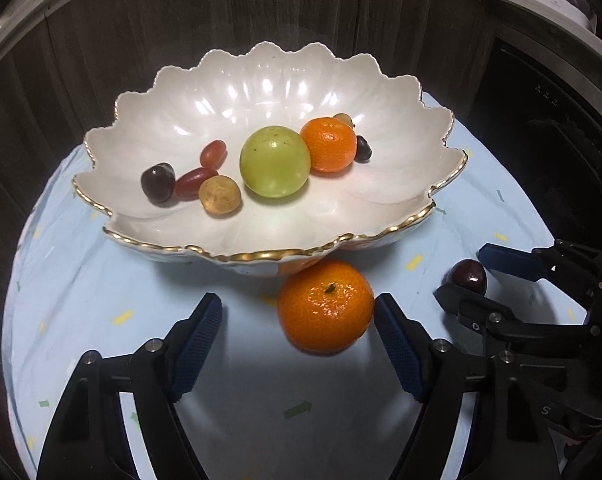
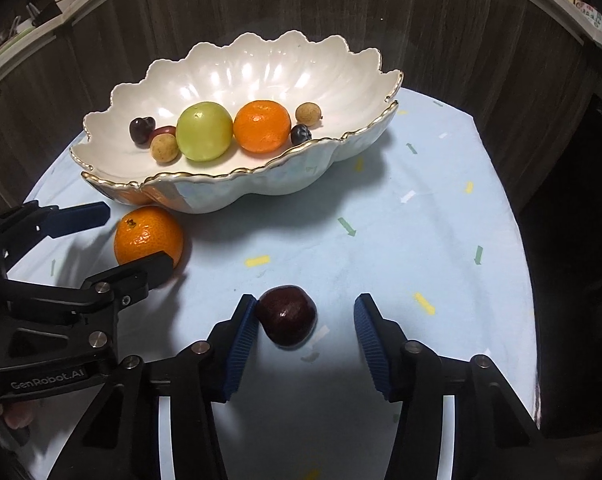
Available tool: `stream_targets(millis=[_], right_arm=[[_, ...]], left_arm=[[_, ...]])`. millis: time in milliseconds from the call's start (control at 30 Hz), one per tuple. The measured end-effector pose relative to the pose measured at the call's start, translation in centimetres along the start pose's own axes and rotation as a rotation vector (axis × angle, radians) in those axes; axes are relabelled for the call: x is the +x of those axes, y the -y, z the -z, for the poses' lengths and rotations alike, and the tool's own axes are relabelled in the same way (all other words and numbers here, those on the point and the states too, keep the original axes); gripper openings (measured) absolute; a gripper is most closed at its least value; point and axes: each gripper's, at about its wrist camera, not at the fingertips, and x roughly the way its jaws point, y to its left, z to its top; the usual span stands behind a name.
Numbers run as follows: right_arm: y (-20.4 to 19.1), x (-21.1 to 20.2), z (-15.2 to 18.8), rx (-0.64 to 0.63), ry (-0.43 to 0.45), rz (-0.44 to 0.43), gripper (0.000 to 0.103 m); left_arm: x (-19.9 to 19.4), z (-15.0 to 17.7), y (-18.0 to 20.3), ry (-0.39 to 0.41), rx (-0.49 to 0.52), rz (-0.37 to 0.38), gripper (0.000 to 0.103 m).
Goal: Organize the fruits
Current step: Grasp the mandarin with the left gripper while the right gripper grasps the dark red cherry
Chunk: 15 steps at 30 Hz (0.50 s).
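With both claws spread, the left gripper (image 1: pixel 299 344) should centre on the loose tangerine (image 1: pixel 325 307) at lower centre before squeezing, while the right gripper (image 2: pixel 305 332) brackets the dark plum (image 2: pixel 287 317) below the bowl (image 2: pixel 261 188)

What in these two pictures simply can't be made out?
- Left wrist view: the small tan fruit behind the bowl's mandarin is mostly hidden.
- Right wrist view: the red grape is largely covered by the longan and green fruit.
- Both views: shelf items at the top edges are too small and cut off.
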Motion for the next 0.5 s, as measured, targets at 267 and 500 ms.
stream_targets(millis=[267,500], right_arm=[[-0.1,0.2,-0.1,-0.007,0.025,-0.021,0.039],[-0.2,0.1,-0.2,-0.013,0.032,-0.043,0.028]], left_arm=[[1.0,0.2,0.7,-0.019,0.011,0.047,0.053],[0.5,0.3,1.0,-0.013,0.008,0.045,0.046]])
